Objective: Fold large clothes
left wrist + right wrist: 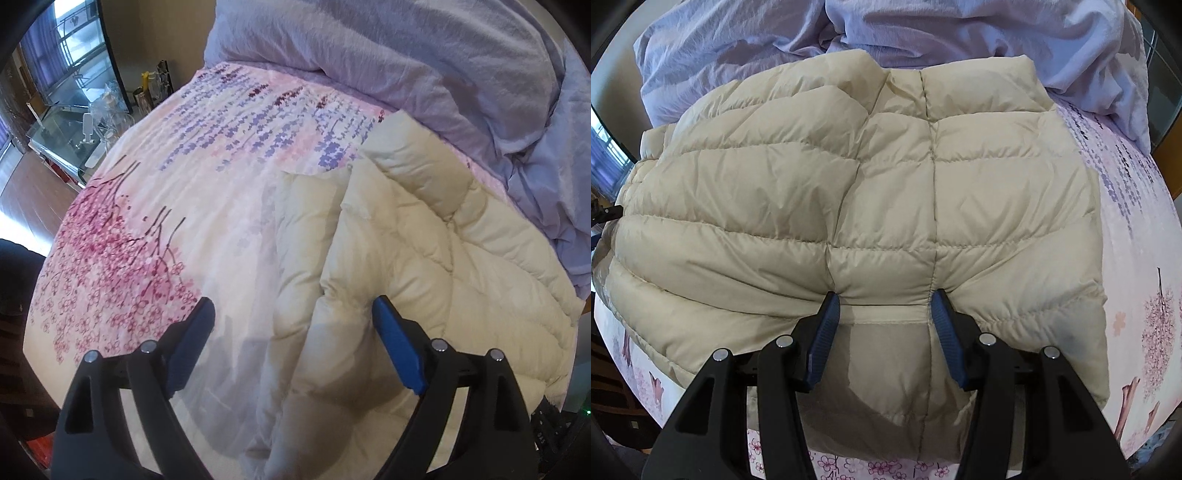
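A cream quilted down jacket (871, 192) lies folded on a bed with a pink and purple floral cover (192, 192). In the left wrist view the jacket (413, 236) fills the right half. My left gripper (293, 308) is open and empty, hovering over the jacket's left edge. My right gripper (884, 299) is open, its blue fingertips (831, 306) pressing against the jacket's near folded edge, with fabric bulging between them but not clamped.
A crumpled lavender duvet (886, 33) is piled at the head of the bed, behind the jacket. It also shows in the left wrist view (406, 55). A glass side table (70, 122) with bottles stands left of the bed on a wooden floor.
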The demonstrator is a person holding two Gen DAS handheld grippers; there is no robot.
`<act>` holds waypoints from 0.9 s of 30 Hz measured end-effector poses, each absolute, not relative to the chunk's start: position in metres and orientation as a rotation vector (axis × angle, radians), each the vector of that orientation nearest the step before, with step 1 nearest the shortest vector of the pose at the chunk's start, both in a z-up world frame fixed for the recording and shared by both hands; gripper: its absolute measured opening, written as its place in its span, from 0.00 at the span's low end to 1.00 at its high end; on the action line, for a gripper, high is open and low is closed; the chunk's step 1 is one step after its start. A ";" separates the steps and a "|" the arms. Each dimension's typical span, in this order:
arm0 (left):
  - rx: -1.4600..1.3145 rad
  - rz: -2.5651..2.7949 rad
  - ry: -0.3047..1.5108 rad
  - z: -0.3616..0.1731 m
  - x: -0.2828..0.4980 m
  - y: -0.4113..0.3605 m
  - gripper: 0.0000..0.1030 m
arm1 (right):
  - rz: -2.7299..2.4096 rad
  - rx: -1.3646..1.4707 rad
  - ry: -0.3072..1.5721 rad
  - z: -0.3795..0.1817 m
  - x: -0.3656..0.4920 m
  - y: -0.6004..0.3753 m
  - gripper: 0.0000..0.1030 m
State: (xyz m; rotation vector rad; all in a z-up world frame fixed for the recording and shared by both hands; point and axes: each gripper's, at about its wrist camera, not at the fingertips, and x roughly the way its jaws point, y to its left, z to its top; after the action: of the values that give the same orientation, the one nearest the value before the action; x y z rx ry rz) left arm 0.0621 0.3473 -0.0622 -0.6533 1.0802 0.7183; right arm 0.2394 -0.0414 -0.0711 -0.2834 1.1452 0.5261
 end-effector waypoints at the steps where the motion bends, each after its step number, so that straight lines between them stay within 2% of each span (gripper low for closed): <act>1: -0.655 0.716 1.082 -0.064 0.062 0.348 0.85 | 0.525 -0.286 1.144 -0.071 0.240 -0.041 0.53; 7: -0.688 0.696 1.082 -0.078 0.062 0.350 0.86 | 0.516 -0.277 1.145 -0.072 0.239 -0.040 0.53; 10: -0.708 0.685 1.080 -0.084 0.062 0.350 0.84 | 0.514 -0.279 1.147 -0.072 0.241 -0.039 0.53; 13: -0.728 0.664 1.073 -0.088 0.062 0.349 0.78 | 0.516 -0.279 1.148 -0.072 0.242 -0.039 0.53; 16: -0.731 0.639 1.061 -0.089 0.065 0.346 0.67 | 0.516 -0.279 1.147 -0.072 0.242 -0.040 0.53; 17: -0.729 0.629 1.056 -0.089 0.066 0.345 0.59 | 0.516 -0.279 1.146 -0.072 0.243 -0.039 0.53; 23: -0.760 0.566 1.010 -0.086 0.069 0.338 0.28 | 0.516 -0.275 1.143 -0.072 0.242 -0.040 0.54; 27: -0.729 0.558 0.997 -0.077 0.068 0.331 0.16 | 0.514 -0.272 1.142 -0.072 0.242 -0.040 0.54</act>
State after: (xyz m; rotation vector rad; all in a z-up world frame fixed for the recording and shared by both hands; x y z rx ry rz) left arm 0.0684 0.3308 -0.0770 -0.7289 0.9965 0.5577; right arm 0.2420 -0.0404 -0.0718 -0.2719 1.1423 0.5142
